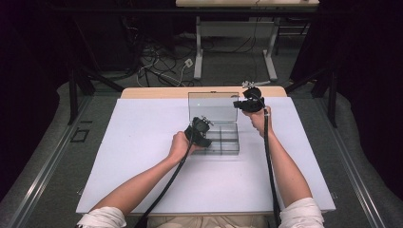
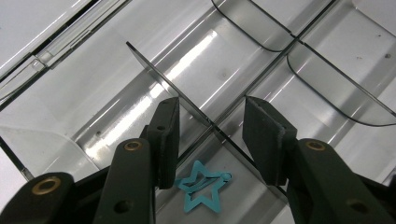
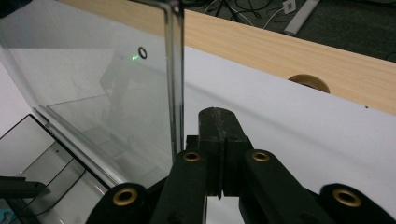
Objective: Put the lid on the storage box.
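Observation:
A clear plastic compartment box point(image 1: 223, 142) stands mid-table with its lid point(image 1: 213, 105) raised upright. My left gripper point(image 1: 204, 137) dips into the box's front left part. In the left gripper view it point(image 2: 212, 119) is open, its jaws on either side of a thin divider point(image 2: 154, 72) without pressing it. A teal star-shaped hair clip point(image 2: 203, 187) lies flat on the compartment floor just below the jaws. My right gripper point(image 1: 240, 104) is at the lid's right edge; its jaws point(image 3: 218, 119) are shut with nothing between them, right beside the lid's edge point(image 3: 175, 70).
The box rests on a white board point(image 1: 142, 156) over a wooden tabletop point(image 3: 280, 51) with a round cable hole point(image 3: 308, 81). More curved dividers point(image 2: 336, 84) split the box's other compartments. Cables and desk legs point(image 1: 198, 57) lie beyond the table's far edge.

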Motion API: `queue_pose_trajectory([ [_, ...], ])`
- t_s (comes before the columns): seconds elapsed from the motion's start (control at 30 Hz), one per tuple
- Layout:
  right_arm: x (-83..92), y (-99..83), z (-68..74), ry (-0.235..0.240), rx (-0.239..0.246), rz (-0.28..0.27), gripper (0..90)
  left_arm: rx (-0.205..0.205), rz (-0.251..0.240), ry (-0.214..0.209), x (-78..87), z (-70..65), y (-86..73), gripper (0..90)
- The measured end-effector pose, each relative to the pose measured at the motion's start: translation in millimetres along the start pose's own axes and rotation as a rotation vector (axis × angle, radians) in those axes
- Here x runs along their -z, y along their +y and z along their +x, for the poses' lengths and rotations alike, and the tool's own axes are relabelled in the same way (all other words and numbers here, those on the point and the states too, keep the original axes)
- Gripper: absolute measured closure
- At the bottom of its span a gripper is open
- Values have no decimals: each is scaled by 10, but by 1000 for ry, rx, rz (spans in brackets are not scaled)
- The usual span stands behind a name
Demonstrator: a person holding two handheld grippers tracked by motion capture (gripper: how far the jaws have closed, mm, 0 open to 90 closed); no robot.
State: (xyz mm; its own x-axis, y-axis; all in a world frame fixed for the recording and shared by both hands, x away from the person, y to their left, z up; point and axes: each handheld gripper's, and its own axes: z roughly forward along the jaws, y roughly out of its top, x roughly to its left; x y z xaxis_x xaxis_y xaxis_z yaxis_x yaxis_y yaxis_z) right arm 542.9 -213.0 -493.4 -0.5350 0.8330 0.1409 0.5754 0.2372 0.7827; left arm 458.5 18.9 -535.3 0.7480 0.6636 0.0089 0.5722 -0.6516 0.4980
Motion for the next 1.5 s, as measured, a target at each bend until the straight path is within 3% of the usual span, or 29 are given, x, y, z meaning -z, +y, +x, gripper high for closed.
queue_pose_trajectory([
  [0.57,127,43,57,9,12,-22,900,-4,3,-7,3,22,-3,569],
  [0.83,189,49,101,19,22,-25,900,-4,-9,-39,26,67,-3,558],
  [0.93,194,46,104,26,32,-27,900,1,-55,-45,134,108,16,429],
  [1.07,198,39,107,28,30,-27,900,25,-112,-17,354,172,44,206],
  [1.27,193,31,105,26,41,-30,900,72,-160,19,666,341,69,0],
  [1.43,204,25,113,19,49,-22,900,108,-195,67,821,522,121,0],
  [1.5,205,24,112,19,56,-24,900,114,-211,94,865,571,155,71],
])
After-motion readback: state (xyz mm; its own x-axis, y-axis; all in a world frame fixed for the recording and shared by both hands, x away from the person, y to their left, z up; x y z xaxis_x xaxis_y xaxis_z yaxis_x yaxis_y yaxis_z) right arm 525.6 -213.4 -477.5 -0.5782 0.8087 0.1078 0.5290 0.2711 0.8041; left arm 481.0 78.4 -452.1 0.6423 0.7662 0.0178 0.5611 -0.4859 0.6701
